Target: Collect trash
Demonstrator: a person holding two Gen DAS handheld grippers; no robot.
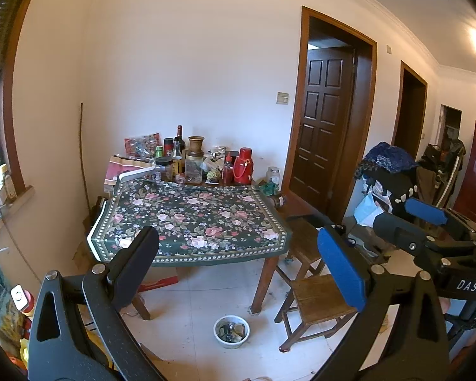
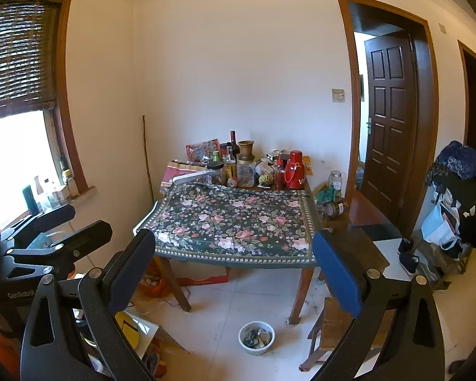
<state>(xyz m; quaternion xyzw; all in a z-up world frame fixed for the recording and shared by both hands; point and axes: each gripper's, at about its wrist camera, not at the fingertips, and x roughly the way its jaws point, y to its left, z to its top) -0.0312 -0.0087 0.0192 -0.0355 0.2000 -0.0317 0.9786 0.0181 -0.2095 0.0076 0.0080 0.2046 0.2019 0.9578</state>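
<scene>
Both hand-held grippers, left (image 1: pixel 238 263) and right (image 2: pixel 234 263), held high with jaws apart, nothing gripped, facing tabletop (image 1: pixel 190 216); junk-filled bowl (image 1: pixel 231 331) on floor below

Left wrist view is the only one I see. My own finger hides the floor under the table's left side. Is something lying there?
Observer: Yes. The right wrist view shows what looks like an orange bag on the floor, beside the table leg.
Operator: Is it alone there?
Observer: No, a cardboard box lies just right of that leg.
Operator: Does the brown door have a handle?
Observer: Yes, a metal handle on its left edge.
</scene>
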